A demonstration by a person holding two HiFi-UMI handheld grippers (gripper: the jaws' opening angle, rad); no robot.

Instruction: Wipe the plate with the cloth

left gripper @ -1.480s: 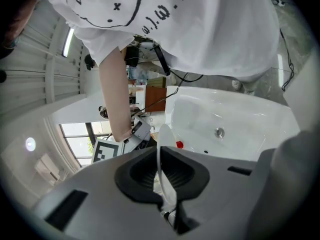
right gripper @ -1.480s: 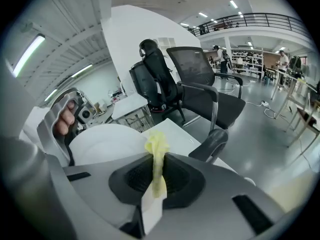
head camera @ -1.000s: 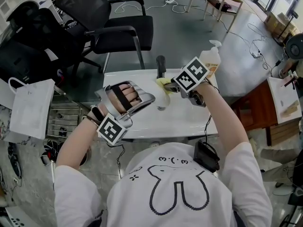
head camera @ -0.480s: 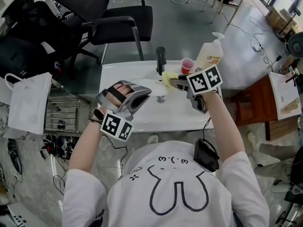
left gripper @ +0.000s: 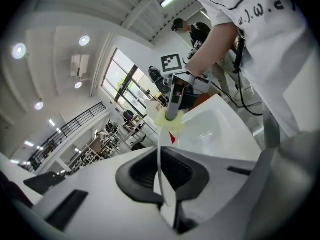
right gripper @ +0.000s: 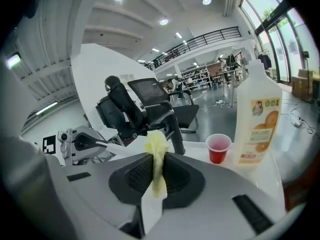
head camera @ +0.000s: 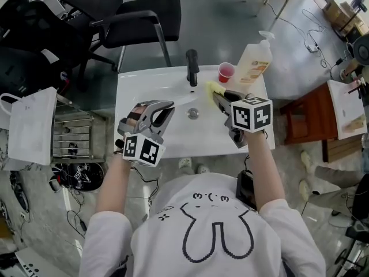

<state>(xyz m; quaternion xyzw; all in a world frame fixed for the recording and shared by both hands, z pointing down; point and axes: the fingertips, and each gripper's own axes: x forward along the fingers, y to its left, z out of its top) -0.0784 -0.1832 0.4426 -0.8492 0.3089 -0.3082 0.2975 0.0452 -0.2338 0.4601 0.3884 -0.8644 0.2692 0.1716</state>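
Observation:
My left gripper (head camera: 162, 111) is shut on the rim of a white plate (left gripper: 159, 160), which shows edge-on as a thin white line between its jaws (left gripper: 162, 176). The plate hangs over the left part of the white basin (head camera: 173, 140). My right gripper (head camera: 221, 99) is shut on a bunched yellow cloth (head camera: 214, 88), which sticks up between its jaws (right gripper: 156, 166). In the right gripper view the cloth (right gripper: 157, 154) stands to the right of the plate (right gripper: 111, 146), apart from it. The left gripper view shows the cloth (left gripper: 168, 122) beyond the plate's far rim.
A black faucet (head camera: 192, 67) stands at the basin's back, the drain (head camera: 193, 113) in the middle. A red cup (head camera: 226, 72) and a soap bottle (head camera: 253, 62) stand at the back right. Black chairs (head camera: 132, 16) lie beyond, a white bag (head camera: 31, 123) at left.
The left gripper has rolled and sunk, so the plate now stands edge-on. The right gripper has drawn the cloth right, off the plate. Both hands sit nearer the person.

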